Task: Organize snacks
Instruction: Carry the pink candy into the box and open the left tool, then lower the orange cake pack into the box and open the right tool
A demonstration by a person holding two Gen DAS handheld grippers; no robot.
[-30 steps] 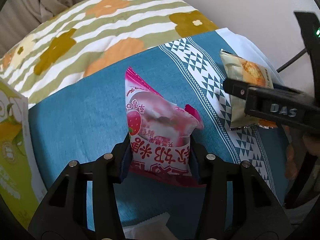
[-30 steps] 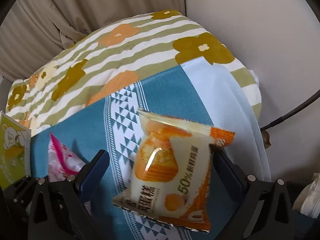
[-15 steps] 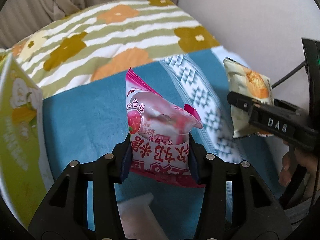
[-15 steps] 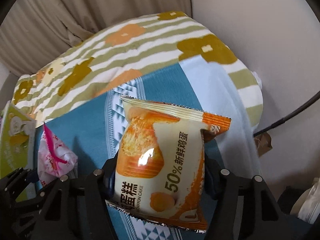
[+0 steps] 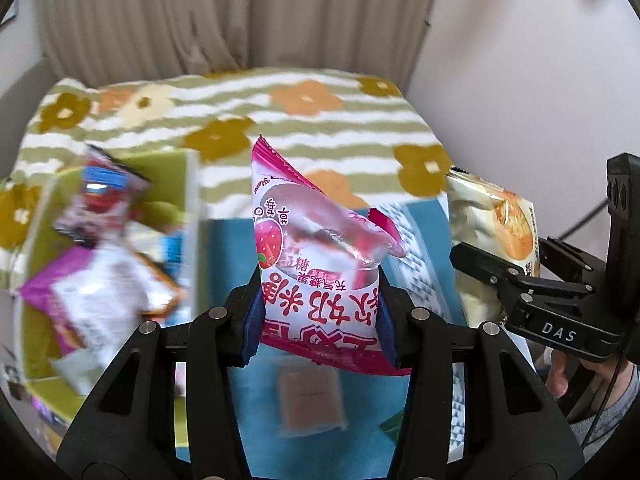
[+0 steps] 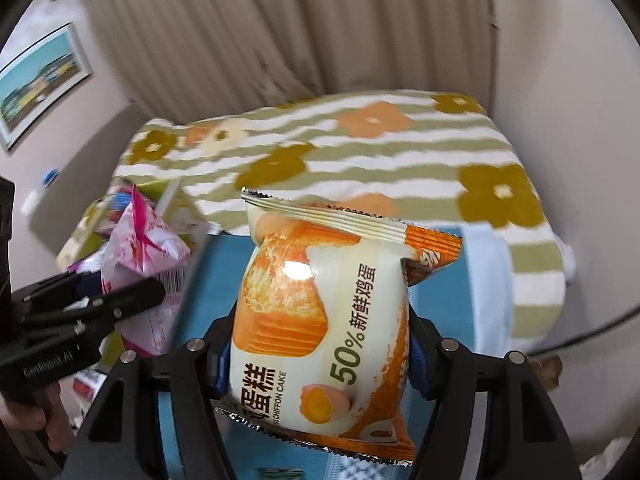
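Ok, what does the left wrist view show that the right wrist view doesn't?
Only the left wrist view: the green box open from above with several packets inside, blurred, and a small tan packet lying on the blue cloth below the left gripper.

Only the right wrist view: the chiffon cake packet face-on, and a framed picture on the wall.

Both: each gripper shut on its packet, the pink strawberry packet, the right gripper, the floral blanket, the curtain.
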